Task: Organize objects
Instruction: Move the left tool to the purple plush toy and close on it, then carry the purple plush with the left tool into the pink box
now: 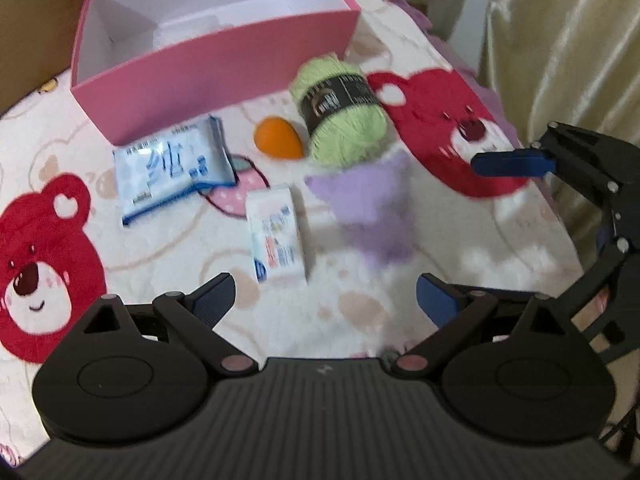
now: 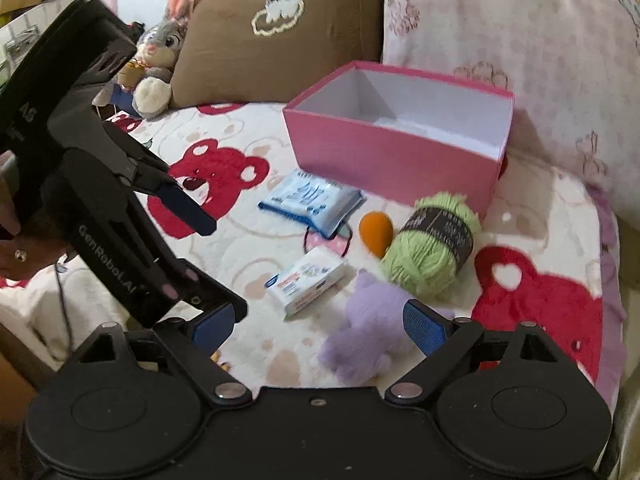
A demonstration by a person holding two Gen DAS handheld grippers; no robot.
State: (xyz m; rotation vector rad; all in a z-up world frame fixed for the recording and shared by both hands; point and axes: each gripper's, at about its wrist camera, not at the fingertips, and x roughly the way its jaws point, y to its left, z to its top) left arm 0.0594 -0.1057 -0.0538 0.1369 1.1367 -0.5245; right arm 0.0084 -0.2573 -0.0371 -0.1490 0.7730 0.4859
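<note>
An open pink box [image 1: 224, 68] [image 2: 384, 160] with a white inside stands at the back of the bear-print blanket. In front of it lie a blue tissue pack [image 1: 172, 168] [image 2: 312, 202], a small white packet [image 1: 276, 232] [image 2: 306, 280], an orange egg-shaped sponge [image 1: 278, 138] [image 2: 375, 232], a green yarn ball [image 1: 340, 108] [image 2: 432, 240] and a purple plush [image 1: 372, 204] [image 2: 364, 340]. My left gripper [image 1: 326, 300] is open and empty, near the white packet. My right gripper [image 2: 320, 326] is open and empty, just in front of the purple plush.
A brown cushion [image 2: 280, 28] and a grey rabbit plush [image 2: 160, 64] sit at the back left in the right wrist view. A beige curtain [image 1: 560, 40] hangs at the bed's right edge. A cardboard panel [image 1: 36, 20] stands left of the box.
</note>
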